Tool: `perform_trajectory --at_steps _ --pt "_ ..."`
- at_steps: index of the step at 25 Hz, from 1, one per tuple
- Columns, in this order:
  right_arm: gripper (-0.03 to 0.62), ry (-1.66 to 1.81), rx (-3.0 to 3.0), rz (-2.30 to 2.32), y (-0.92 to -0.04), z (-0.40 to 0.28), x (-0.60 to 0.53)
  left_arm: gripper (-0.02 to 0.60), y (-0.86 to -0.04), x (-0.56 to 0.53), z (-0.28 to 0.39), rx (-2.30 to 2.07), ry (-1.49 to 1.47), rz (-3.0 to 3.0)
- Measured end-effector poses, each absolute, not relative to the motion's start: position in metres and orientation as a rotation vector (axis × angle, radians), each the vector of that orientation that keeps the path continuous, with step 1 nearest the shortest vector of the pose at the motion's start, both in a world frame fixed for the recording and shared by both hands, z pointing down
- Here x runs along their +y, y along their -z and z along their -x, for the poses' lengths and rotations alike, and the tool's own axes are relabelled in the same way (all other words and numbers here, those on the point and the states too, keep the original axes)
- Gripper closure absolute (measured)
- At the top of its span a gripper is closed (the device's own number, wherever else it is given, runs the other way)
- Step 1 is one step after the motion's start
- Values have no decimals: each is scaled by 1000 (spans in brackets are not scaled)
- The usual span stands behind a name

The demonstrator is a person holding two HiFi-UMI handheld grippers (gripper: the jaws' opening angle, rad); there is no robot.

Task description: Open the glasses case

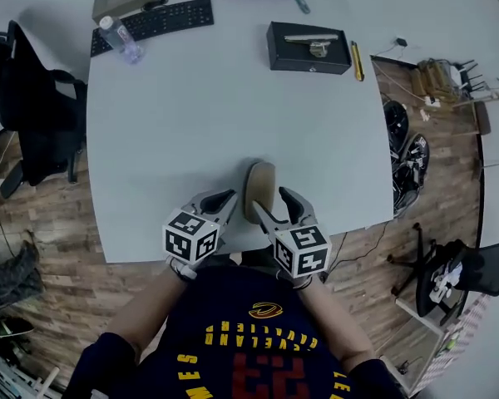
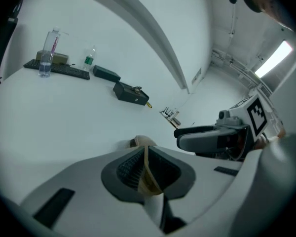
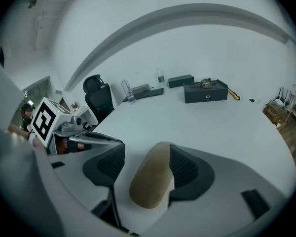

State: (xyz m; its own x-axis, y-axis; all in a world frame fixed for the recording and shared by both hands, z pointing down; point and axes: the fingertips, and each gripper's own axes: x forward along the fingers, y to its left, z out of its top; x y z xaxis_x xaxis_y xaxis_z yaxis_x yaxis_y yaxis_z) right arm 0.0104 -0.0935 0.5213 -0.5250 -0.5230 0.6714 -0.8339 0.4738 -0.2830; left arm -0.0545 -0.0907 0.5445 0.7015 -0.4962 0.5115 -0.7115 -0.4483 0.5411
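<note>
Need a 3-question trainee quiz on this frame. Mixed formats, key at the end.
1. True or false: the right gripper has its jaws apart, with the glasses case lying between them.
2. Which thing stands next to the keyboard? A) water bottle B) mug C) stapler
3. Fill in: the left gripper is shut on a thin tan edge of the ____.
Key: 1 true; 2 A; 3 glasses case.
</note>
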Motion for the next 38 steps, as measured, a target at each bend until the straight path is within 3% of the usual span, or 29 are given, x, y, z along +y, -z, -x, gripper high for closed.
perform_trajectory --at_steps 4,10,38 --pt "298 -874 -2131 -1117 -551 -14 -95 555 -576 -88 46 -869 -386 -2039" --pt "287 -970 -2067 -1087 -579 -20 -99 478 -603 -88 42 -817 -399 -1943" --pt "276 -1206 -2037 -1140 -590 -30 -96 479 -636 -84 36 -757 -417 -1777"
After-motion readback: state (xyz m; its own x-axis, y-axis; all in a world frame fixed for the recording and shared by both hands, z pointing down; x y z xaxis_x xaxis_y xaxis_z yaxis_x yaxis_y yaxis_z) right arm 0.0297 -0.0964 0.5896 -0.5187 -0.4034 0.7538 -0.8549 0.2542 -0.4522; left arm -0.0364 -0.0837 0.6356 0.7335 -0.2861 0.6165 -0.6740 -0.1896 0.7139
